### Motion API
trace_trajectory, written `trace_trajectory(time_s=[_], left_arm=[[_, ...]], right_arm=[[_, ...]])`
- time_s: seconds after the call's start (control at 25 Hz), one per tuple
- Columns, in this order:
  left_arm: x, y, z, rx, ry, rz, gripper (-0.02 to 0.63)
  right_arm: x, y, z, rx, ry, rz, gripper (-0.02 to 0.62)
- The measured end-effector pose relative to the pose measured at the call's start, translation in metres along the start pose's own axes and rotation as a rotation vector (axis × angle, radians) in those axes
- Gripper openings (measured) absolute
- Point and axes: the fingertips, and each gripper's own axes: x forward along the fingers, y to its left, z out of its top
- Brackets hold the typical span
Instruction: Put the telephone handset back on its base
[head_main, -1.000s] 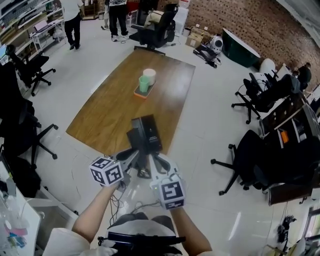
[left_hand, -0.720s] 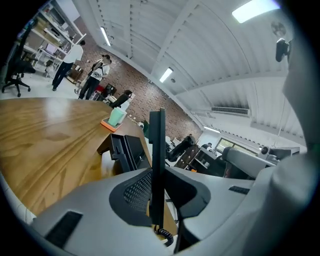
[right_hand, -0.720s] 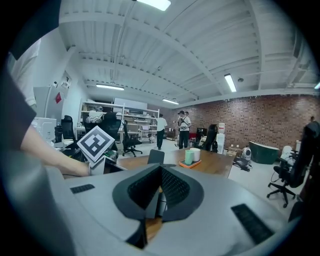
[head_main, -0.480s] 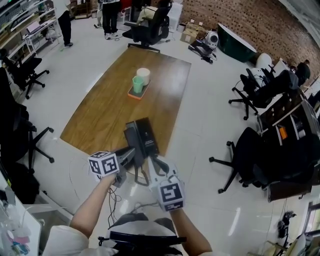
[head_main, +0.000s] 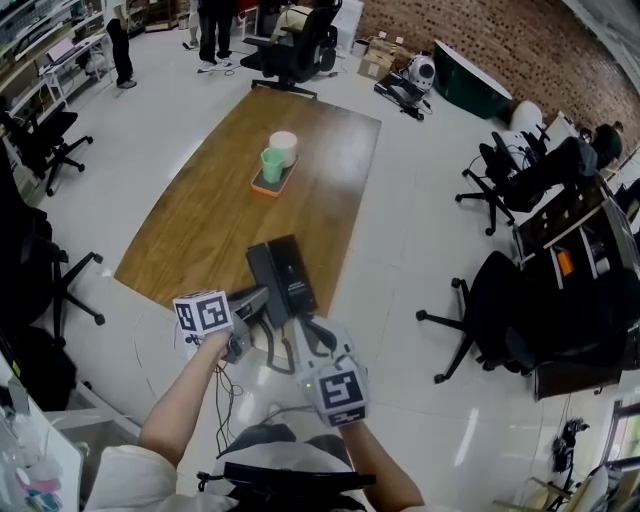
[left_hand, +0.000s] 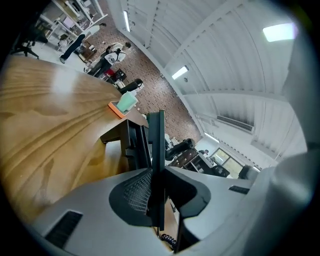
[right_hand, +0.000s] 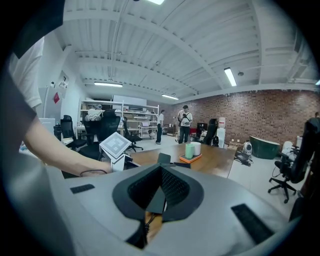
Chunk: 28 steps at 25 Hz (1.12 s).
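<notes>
A black telephone stands at the near end of the wooden table (head_main: 200, 230). Its base (head_main: 297, 275) lies to the right and the handset (head_main: 262, 275) along its left side. My left gripper (head_main: 262, 300) reaches the handset's near end from the left. In the left gripper view a thin black slab, the handset (left_hand: 156, 145) edge-on, stands between the pads, with the base (left_hand: 131, 145) behind it. My right gripper (head_main: 306, 336) hangs just off the table's near edge, jaws together and empty. In its own view the right gripper (right_hand: 159, 192) points at the telephone (right_hand: 163, 159).
An orange tray (head_main: 270, 184) with a green cup and a white cup sits mid-table. A coiled cord (head_main: 270, 350) hangs below the table edge between the grippers. Black office chairs (head_main: 510, 320) stand to the right and left. People stand beyond the far end.
My left gripper has shifted a little left and up toward the table edge. The right gripper and the telephone have hardly moved.
</notes>
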Motion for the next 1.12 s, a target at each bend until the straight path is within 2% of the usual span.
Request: trace_trajectory(time_s=[0.32,0.92,1.12], left_arm=[[0.007,0.017,0.001,-0.131,-0.006,-0.026,0.069],[0.020,0.032,-0.002,-0.252,0.050,-0.106,0.067],[0.021,0.036,-0.003,-0.256,0.073,-0.108,0.071]], right_arm=[[0.006,0.000,-0.005,0.004,0.023,0.007,0.005],[0.015,0.002,-0.012,0.012,0.045,0.021,0.005],[0.016,0.002,-0.013,0.012,0.048,0.025,0.005]])
